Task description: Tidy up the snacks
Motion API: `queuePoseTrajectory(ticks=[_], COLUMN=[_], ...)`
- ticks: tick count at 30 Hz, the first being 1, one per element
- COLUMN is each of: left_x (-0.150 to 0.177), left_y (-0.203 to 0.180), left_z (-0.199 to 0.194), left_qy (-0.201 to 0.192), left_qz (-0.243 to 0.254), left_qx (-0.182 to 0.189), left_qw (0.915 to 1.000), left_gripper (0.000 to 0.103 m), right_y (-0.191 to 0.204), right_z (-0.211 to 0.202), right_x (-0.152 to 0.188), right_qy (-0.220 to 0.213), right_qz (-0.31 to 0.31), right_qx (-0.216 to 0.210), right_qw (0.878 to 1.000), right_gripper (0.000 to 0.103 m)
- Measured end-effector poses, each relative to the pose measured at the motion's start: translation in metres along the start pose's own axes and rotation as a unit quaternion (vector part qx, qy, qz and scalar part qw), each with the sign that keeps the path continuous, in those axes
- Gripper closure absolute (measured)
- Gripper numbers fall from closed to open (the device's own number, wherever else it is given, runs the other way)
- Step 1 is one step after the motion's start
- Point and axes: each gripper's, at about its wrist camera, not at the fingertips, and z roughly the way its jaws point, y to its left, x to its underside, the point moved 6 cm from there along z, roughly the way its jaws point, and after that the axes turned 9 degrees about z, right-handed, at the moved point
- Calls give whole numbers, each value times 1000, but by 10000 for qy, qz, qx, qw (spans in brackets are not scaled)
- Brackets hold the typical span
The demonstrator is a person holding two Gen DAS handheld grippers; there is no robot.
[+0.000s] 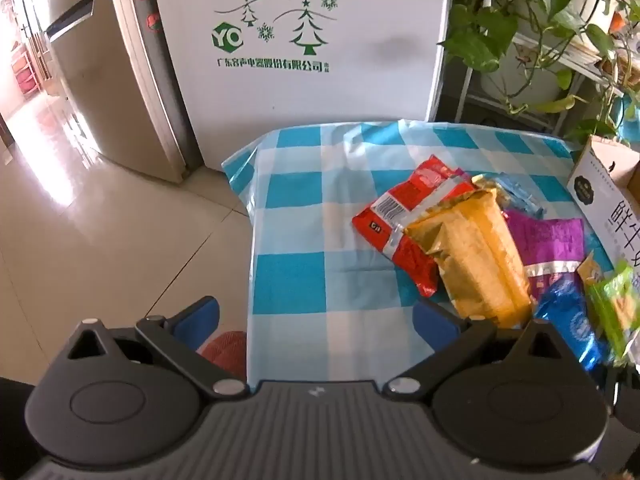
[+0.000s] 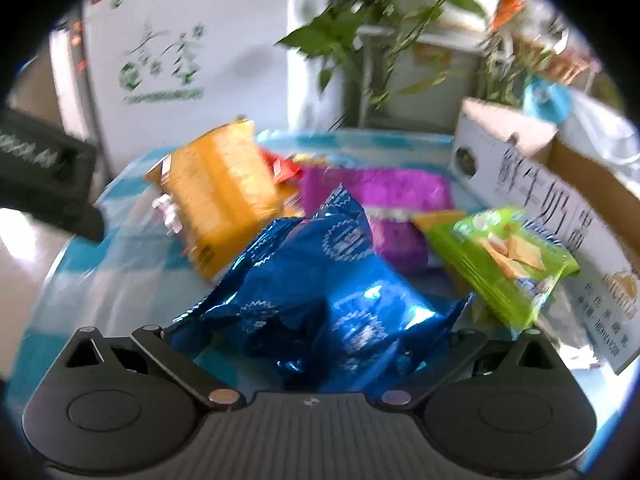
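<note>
Left tongs hung open over the desk's near-left edge, gripping nothing. Right tongs stood spread around the blue packet; whether they pinched it I could not tell. Snack pile lay mid-desk beside the carton at the right edge. Best approach: grip the packet's crimped end firmly, lift it clear of the green packet, then carry it over the carton.

Each gripper has a ribbed dark-grey body, round black side discs, silver screws; the left has blue fingers.
</note>
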Motion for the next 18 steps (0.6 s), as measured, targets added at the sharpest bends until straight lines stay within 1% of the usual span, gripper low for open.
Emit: queuePoseTrajectory(ticks=[2,4,5,7,10,11,12,13,17,18], left_x=[0,0,-1,-2,-2,-1,-1,0,8,10], left_y=[1,3,3,3,1,0,-1,-3,-11,-14], left_z=[-3,-8,-9,-11,-15,-16,-17,-19,-23,-25], left_qy=[-20,-129,-117,-26,46,45,25,30,50,60], left_qz=[-8,-15,-33,-36,27,39,53,73,153,185], left_qx=[-9,-47,-25,28,121,150,174,214,426,467], left_qw=[10000,9999,9999,10000,9999,9999,9998,9997,9990,9987], left_gripper=[1,1,1,1,1,1,1,1,1,1], right_y=[4,4,2,1,6,-2,-5,-9,-29,-32], right_z=[-6,-14,-21,-38,-55,-62,-66,-75,-85,-87], right_x=[2,6,5,6,0,-2,-5,-7,-10,-12], right_qy=[325,561,543,118,-41,-84,-115,-25,93,112], right_qz=[-250,-297,-304,-279,-254,-208,-122,-47,239,244], right_qx=[-102,-88,-70,-138,-255,-276,-291,-251,58,200], right_qw=[9991,9979,9980,9994,9993,9994,9994,9997,9997,9994], right_gripper=[0,0,0,0,0,0,0,0,0,0])
